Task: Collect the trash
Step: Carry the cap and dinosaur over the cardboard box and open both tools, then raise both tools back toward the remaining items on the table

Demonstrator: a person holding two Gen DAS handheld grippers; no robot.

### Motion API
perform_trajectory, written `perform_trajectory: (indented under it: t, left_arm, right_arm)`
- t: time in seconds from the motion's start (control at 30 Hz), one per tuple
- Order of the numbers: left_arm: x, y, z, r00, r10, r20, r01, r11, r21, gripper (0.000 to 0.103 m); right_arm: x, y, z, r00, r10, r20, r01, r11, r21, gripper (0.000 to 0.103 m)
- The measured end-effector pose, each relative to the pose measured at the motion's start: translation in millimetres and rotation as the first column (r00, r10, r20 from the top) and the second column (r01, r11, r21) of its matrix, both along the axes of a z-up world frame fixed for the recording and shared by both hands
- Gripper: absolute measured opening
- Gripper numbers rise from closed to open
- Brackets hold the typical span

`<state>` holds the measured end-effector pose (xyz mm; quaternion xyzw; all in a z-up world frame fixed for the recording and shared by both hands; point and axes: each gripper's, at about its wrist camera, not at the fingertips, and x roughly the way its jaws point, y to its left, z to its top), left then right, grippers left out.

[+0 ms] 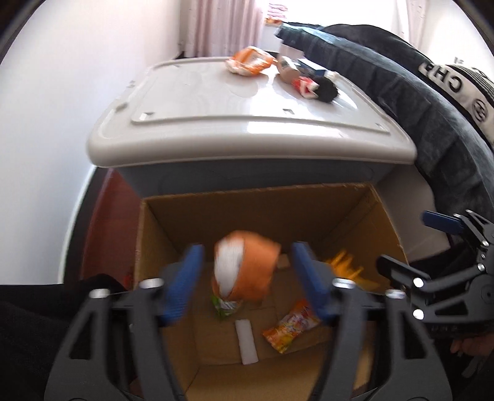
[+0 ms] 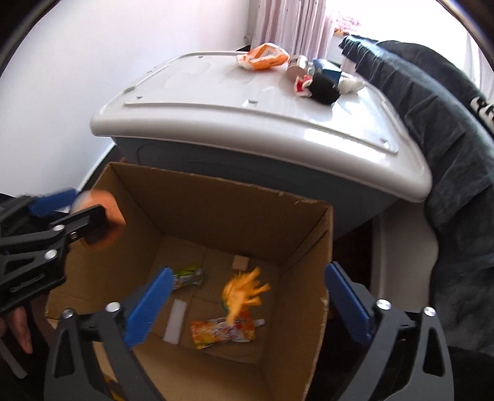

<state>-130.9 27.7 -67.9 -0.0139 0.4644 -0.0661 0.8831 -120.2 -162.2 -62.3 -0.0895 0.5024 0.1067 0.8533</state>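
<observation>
Both grippers hang over an open cardboard box (image 1: 383, 228) (image 2: 321, 246). My left gripper (image 1: 247, 283) is open, and a blurred orange and white wrapper (image 1: 247, 268) is in the air between its fingers, not touched by them. My right gripper (image 2: 247, 308) is open, and a blurred yellow-orange wrapper (image 2: 244, 293) is in the air below it inside the box. On the box floor lie an orange snack packet (image 2: 222, 333), a green packet (image 2: 188, 277) and a white strip (image 2: 176, 320). An orange wrapper (image 1: 250, 60) (image 2: 262, 57) and other small trash (image 1: 308, 81) (image 2: 315, 80) lie on the grey bin lid (image 1: 247, 117) (image 2: 247, 117).
A grey lidded storage bin (image 1: 253, 182) stands right behind the box. A dark blanket (image 1: 432, 111) drapes over the bed at the right. White wall at the left, pink curtains (image 1: 222, 24) at the back.
</observation>
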Motion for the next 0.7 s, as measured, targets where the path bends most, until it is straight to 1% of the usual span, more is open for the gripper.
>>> perform_trajectory:
  t: [0.07, 0.13, 0.23, 0.33, 0.53, 0.7]
  left_arm:
    - [0.2, 1.6, 6.7, 0.999, 0.021, 0.029, -0.021, 1.0, 0.009, 0.078]
    - [2.6, 4.2, 13.2, 0.999, 0.036, 0.041, -0.036, 0.999, 0.004, 0.08]
    - [7.0, 9.7, 22.5, 0.997, 0.05, 0.06, -0.049, 0.999, -0.022, 0.08]
    - [10.9, 12.8, 29.7, 0.995, 0.061, 0.082, -0.059, 0.998, -0.027, 0.08]
    - [21.3, 7.8, 38.1, 0.992, 0.053, 0.116, -0.055, 0.998, 0.011, 0.08]
    - [34.0, 2.8, 41.7, 0.991, 0.039, 0.131, -0.04, 0.999, -0.002, 0.08]
  right_arm:
    - [0.5, -2.1, 3.1, 1.0, -0.014, 0.023, 0.014, 1.0, -0.003, 0.098]
    - [1.5, -7.4, 8.8, 0.998, -0.038, 0.053, 0.038, 0.999, 0.013, 0.098]
    - [4.5, -15.0, 22.3, 0.993, -0.067, 0.098, 0.063, 0.997, 0.046, 0.098]
    - [7.9, -18.4, 32.8, 0.988, -0.082, 0.129, 0.074, 0.995, 0.062, 0.098]
    - [18.9, -19.5, 38.2, 0.989, -0.072, 0.132, 0.063, 0.996, 0.07, 0.098]
    - [37.1, -21.9, 43.4, 0.987, -0.078, 0.141, 0.066, 0.994, 0.091, 0.098]
